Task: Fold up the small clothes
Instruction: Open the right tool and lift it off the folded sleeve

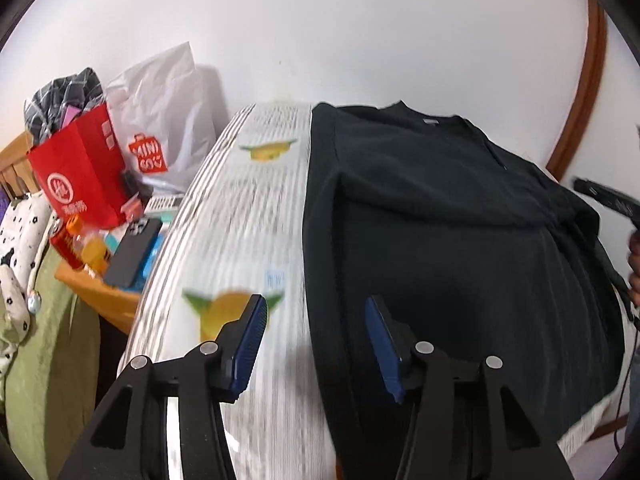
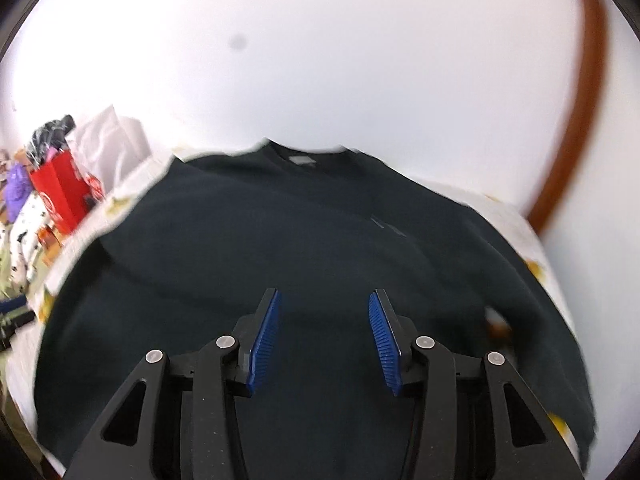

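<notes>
Garment: dark sweatshirt (image 2: 304, 240) laid flat on patterned worktop (image 1: 240, 216), neck twd wall.
Left tool (image 1: 316, 344): jaws apart, nothing held, over sweatshirt's left edge.
Right tool (image 2: 324, 340): jaws apart, empty, above sweatshirt.

A red paper bag (image 1: 80, 172) stands at the left, dark checked cloth (image 1: 60, 96) bulging from its top. A white plastic shopping bag (image 1: 164, 120) stands just behind it. A dark phone (image 1: 134, 252) lies near. A brown curved frame (image 1: 588, 92) runs along the white wall (image 1: 360, 28).
</notes>
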Demonstrator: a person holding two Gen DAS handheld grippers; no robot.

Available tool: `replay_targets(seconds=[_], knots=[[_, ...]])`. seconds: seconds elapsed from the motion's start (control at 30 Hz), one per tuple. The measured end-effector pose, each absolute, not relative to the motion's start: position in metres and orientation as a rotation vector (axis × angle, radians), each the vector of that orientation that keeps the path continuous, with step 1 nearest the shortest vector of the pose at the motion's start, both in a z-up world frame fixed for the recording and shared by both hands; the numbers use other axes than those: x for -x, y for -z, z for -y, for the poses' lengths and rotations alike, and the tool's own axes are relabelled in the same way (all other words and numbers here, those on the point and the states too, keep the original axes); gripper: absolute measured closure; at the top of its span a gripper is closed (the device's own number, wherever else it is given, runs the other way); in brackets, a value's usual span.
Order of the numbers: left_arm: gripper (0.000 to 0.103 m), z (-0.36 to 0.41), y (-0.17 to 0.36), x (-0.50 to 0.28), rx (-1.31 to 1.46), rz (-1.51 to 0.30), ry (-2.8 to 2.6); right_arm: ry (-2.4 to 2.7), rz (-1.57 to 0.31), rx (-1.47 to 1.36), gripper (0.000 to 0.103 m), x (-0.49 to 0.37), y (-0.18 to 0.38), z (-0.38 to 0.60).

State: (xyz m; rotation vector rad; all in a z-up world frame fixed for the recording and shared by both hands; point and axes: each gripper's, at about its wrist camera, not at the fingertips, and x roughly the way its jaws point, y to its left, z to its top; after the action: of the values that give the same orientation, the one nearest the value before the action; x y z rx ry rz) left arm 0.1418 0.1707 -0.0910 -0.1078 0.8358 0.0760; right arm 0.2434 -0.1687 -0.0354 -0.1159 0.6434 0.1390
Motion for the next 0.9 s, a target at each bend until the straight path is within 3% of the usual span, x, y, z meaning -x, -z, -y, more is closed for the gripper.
replay_targets(seconds=[0.37, 0.6, 0.83, 0.87, 0.9], knots=[[0.054, -0.167, 0.116, -0.216, 0.091, -0.869, -0.046, -0.353, -0.698, 0.203, 0.057, -0.407, 0.049, 0.023], [0.054, -0.163, 0.123, -0.248, 0.023, -0.862, -0.050, -0.516, -0.750, 0.196, 0.049, -0.481, 0.067, -0.047], [0.063, -0.162, 0.124, -0.262, -0.007, -0.840, -0.038, -0.579, -0.824, 0.153, 0.049, -0.541, 0.091, -0.096], [0.066, -0.161, 0.124, -0.264, -0.004, -0.831, -0.033, -0.587, -0.830, 0.144, 0.057, -0.545, 0.094, -0.099], [0.074, -0.160, 0.123, -0.265, 0.000, -0.826, -0.025, -0.599, -0.829, 0.128, 0.077, -0.547, 0.095, -0.101]])
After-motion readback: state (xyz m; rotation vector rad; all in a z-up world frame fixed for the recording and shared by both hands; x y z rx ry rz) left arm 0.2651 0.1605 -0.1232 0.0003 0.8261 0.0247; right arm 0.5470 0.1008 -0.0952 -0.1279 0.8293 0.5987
